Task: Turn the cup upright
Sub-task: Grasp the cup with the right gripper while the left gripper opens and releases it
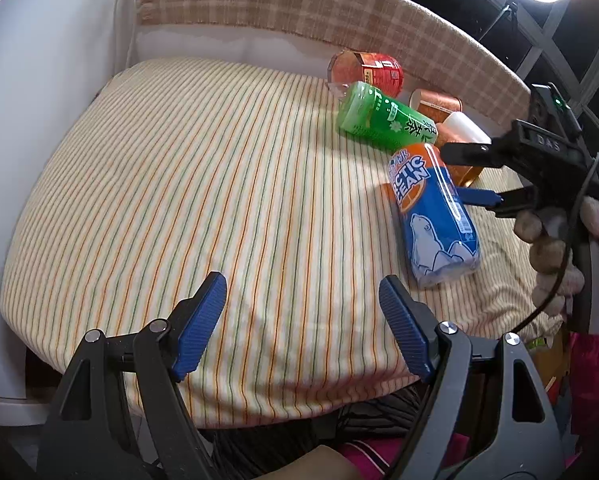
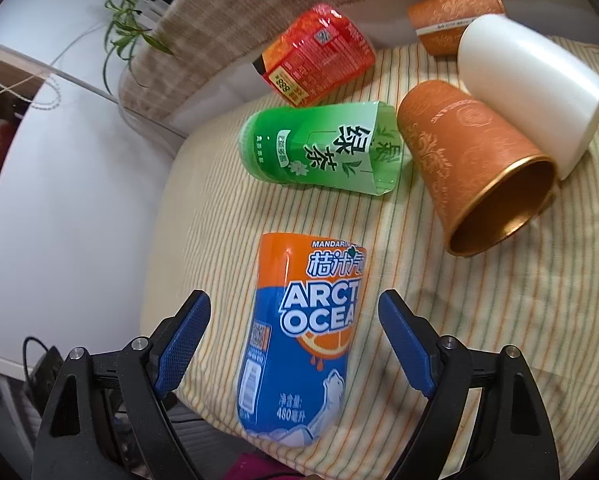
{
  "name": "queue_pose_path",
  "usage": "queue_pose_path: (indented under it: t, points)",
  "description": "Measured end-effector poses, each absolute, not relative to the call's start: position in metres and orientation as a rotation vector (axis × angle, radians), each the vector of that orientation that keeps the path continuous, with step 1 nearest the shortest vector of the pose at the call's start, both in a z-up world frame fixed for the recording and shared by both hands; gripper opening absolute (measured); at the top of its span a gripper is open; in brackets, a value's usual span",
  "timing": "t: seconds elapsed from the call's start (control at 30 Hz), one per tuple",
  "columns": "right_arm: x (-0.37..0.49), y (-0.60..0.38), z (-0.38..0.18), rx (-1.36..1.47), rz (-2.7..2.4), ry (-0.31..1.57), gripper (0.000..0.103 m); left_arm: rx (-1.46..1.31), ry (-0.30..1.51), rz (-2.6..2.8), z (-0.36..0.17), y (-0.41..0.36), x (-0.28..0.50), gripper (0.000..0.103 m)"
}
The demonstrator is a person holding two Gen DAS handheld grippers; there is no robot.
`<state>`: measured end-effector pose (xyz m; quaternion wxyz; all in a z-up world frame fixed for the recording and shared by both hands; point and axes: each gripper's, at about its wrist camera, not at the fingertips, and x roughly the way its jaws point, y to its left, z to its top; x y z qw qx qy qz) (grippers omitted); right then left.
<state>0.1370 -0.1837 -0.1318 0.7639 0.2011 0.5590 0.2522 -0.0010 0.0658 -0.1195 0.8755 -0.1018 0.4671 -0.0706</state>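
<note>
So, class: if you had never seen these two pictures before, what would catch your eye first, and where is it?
The blue and orange Arctic Ocean cup lies on its side on the striped cloth, between the open fingers of the right gripper. Behind it lie a green cup, a red one and an orange paper cup, its gold mouth facing the camera.

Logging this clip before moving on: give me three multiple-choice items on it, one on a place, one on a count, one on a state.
1. What lies nearest the right gripper?
A. green cup
B. blue and orange cup
C. white cup

2. How many cups lie on the striped cloth?
A. three
B. four
C. six

3. How does the left gripper stand?
A. open, empty
B. shut on a cup
C. shut, empty

Answers: 1 B, it lies between the open fingers. 2 C, the right wrist view shows six. 3 A, its fingers are spread over bare cloth.
</note>
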Motion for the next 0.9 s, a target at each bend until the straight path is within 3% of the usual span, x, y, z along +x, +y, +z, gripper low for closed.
queue_pose_path:
  t: [0.3,0.47,0.9]
  points:
    - [0.150,-0.176,-0.142,0.428,0.527,1.260,0.075,-0.196,0.967,-0.169,-0.119,0.059,0.000,0.081]
    - [0.150,-0.174,-0.146,0.391,0.536,1.277,0.063,-0.204,0.971,-0.166,-0.120,0.060,0.001,0.081]
    - [0.151,-0.160,-0.139,0.339,0.588,1.246,0.061,-0.209,0.951,-0.172,-0.115,0.057,-0.001,0.081]
